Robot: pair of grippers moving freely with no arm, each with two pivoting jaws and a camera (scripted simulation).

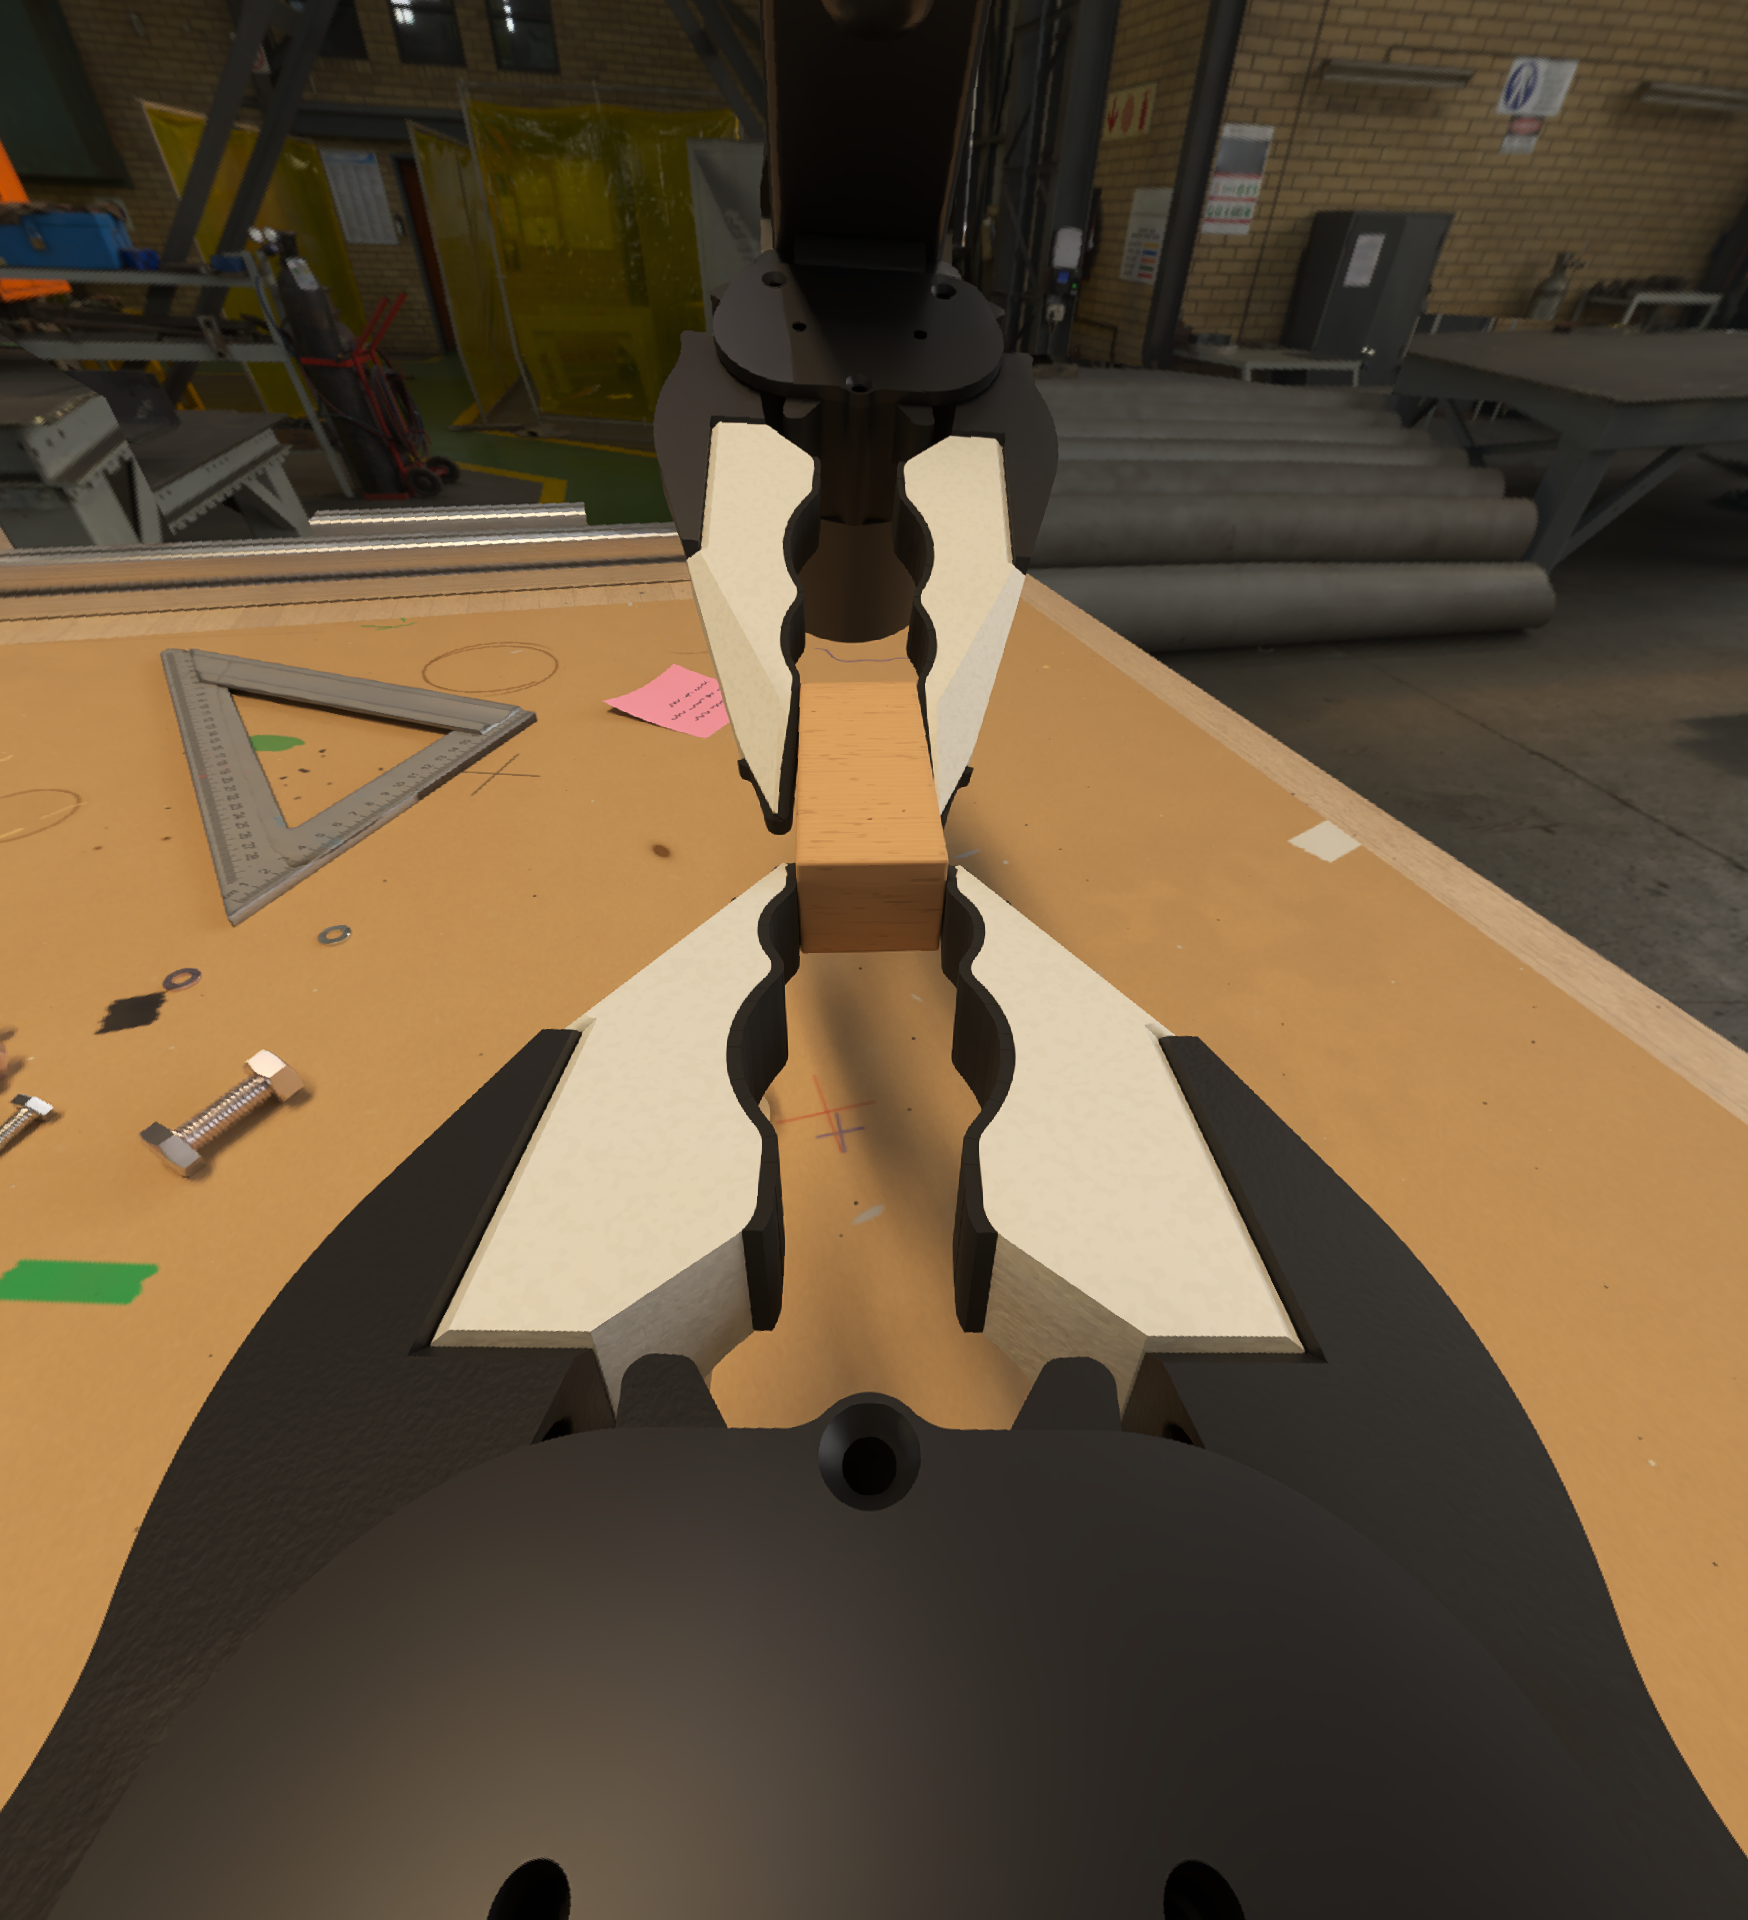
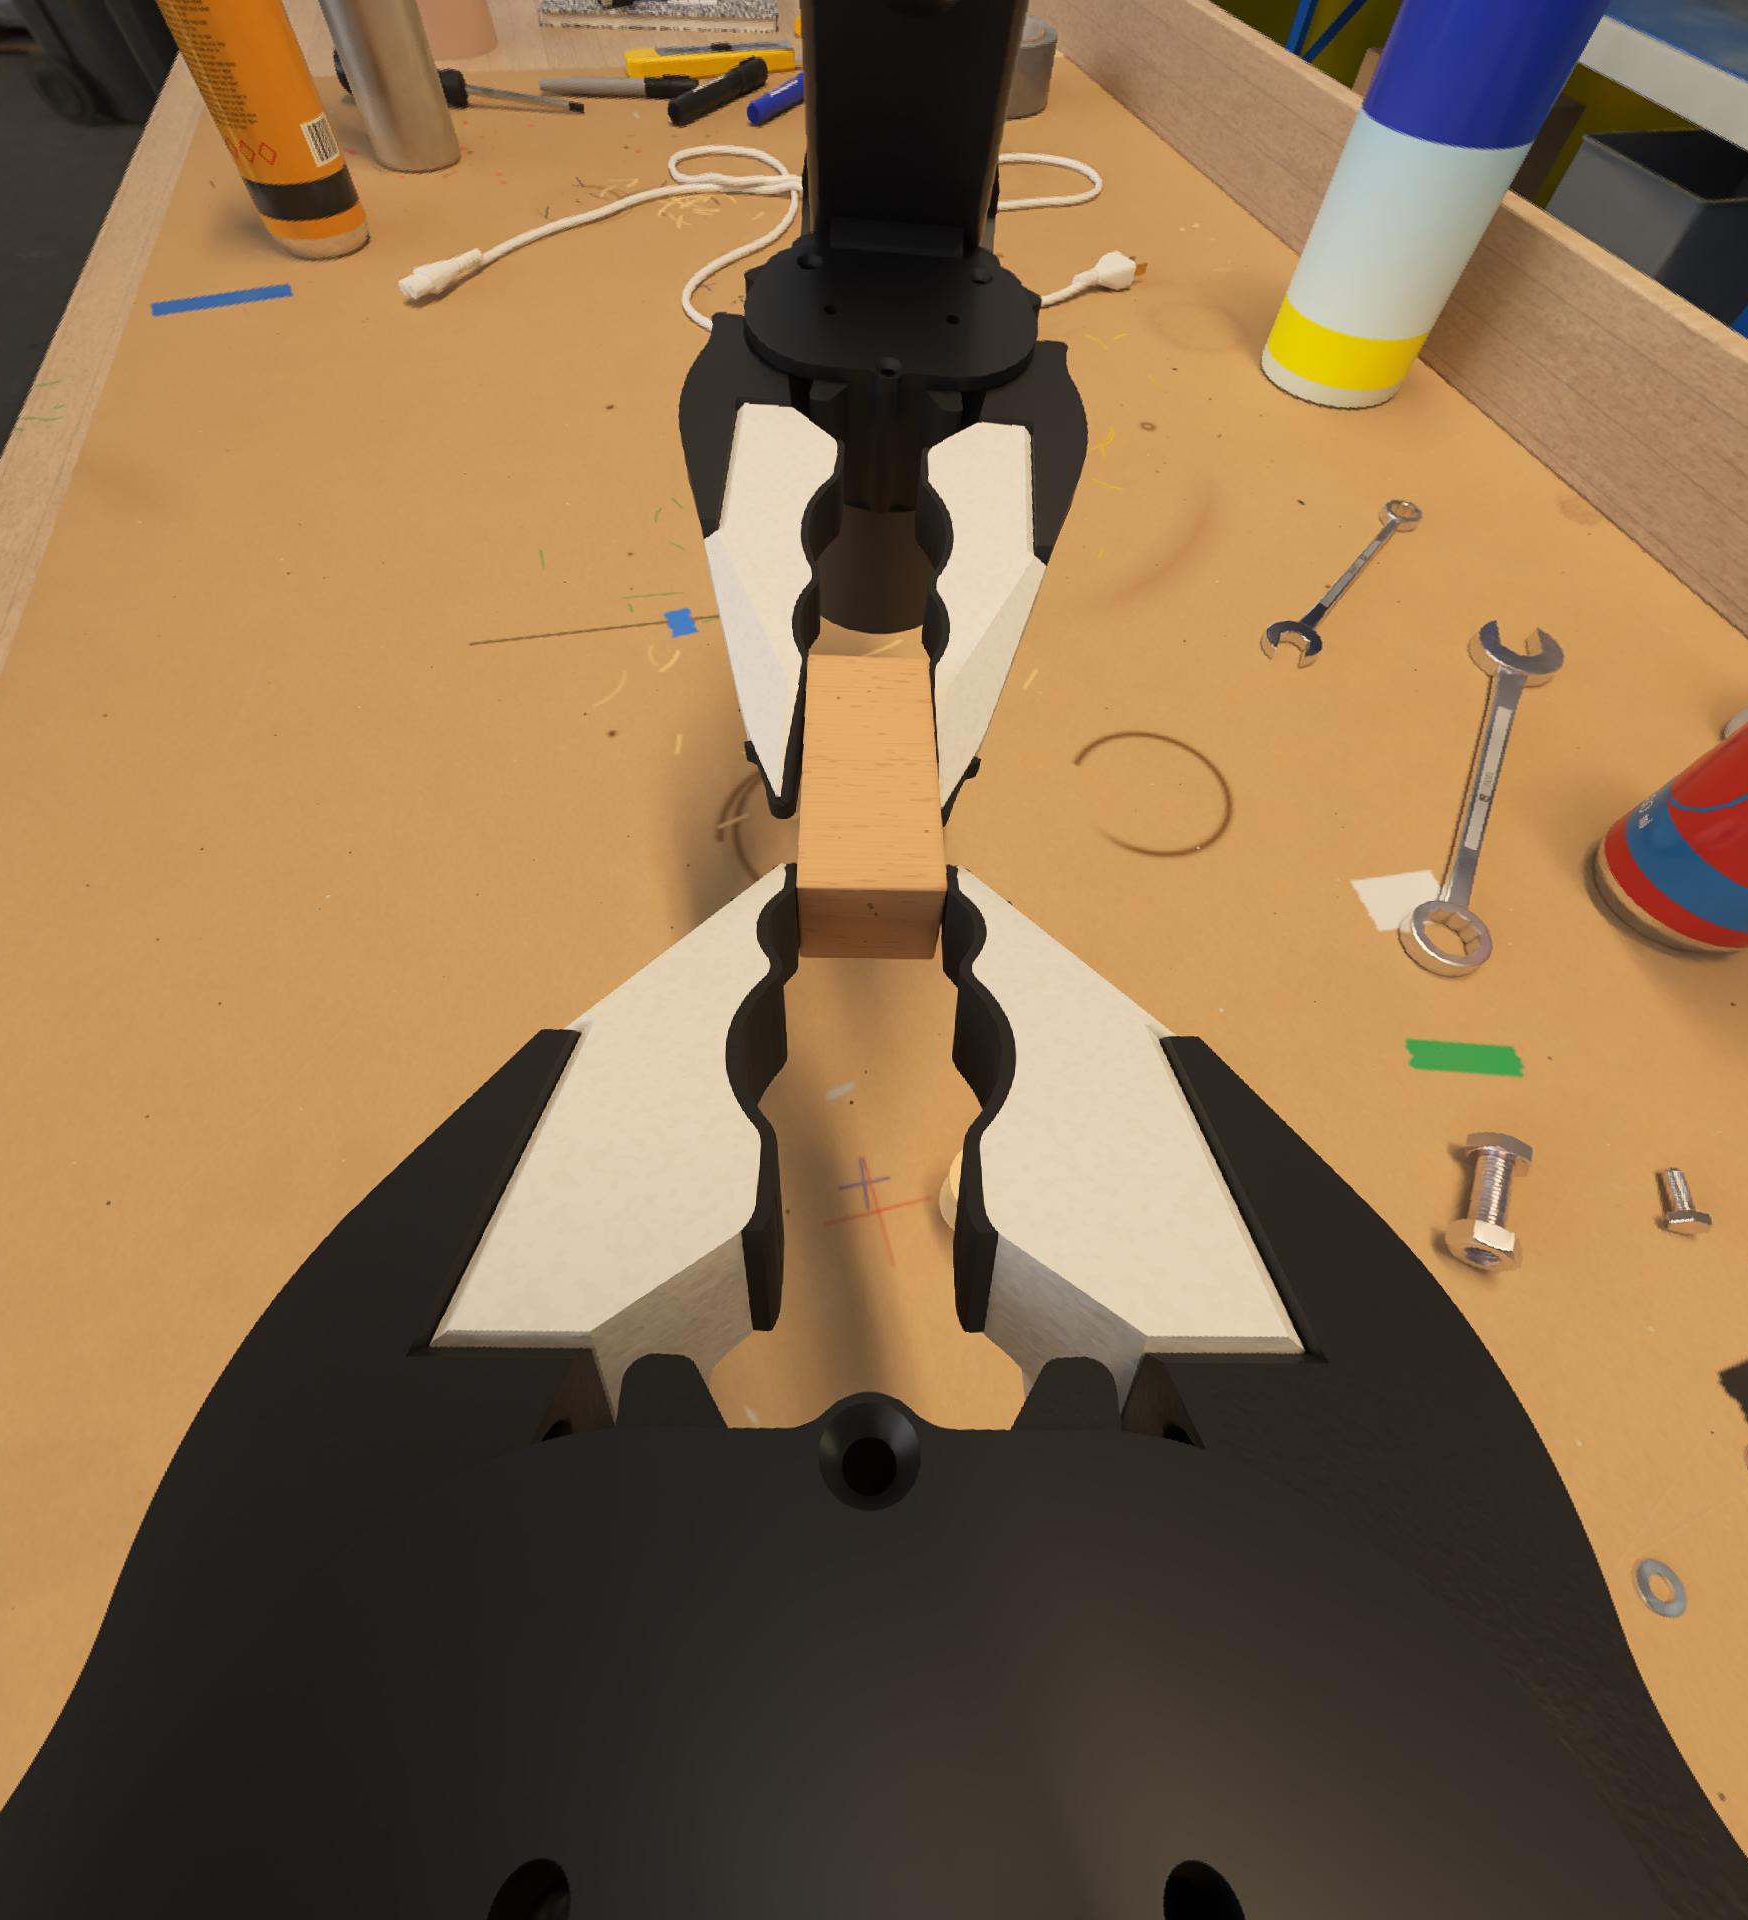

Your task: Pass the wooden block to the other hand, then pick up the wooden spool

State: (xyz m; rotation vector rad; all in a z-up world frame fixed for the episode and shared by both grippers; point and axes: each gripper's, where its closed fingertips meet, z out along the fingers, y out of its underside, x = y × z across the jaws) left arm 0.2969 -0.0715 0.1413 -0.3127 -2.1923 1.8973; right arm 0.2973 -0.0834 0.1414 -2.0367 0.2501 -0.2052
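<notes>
The wooden block (image 1: pixel 865 790) is a short light-brown bar held level above the bench, between both grippers. My left gripper (image 1: pixel 870 904) has its fingertips pressed on the block's near end. My right gripper (image 1: pixel 868 810) faces it from the far side, with its fingers along the block's other end. The right wrist view mirrors this: the right gripper (image 2: pixel 870 904) clamps the near end of the block (image 2: pixel 868 769) and the left gripper (image 2: pixel 868 800) clamps the far end. A pale rounded edge, possibly the wooden spool (image 2: pixel 948 1195), peeks out on the bench behind my right finger.
The left wrist view shows a metal set square (image 1: pixel 330 758), bolts (image 1: pixel 226 1112), washers, a pink note (image 1: pixel 678 701) and the bench edge (image 1: pixel 1472 914). The right wrist view shows wrenches (image 2: pixel 1483 790), bolts (image 2: pixel 1488 1195), a red can (image 2: pixel 1743 831), a blue-white-yellow tube (image 2: pixel 1389 260), a white cord (image 2: pixel 579 223) and a wooden side wall (image 2: pixel 1576 343).
</notes>
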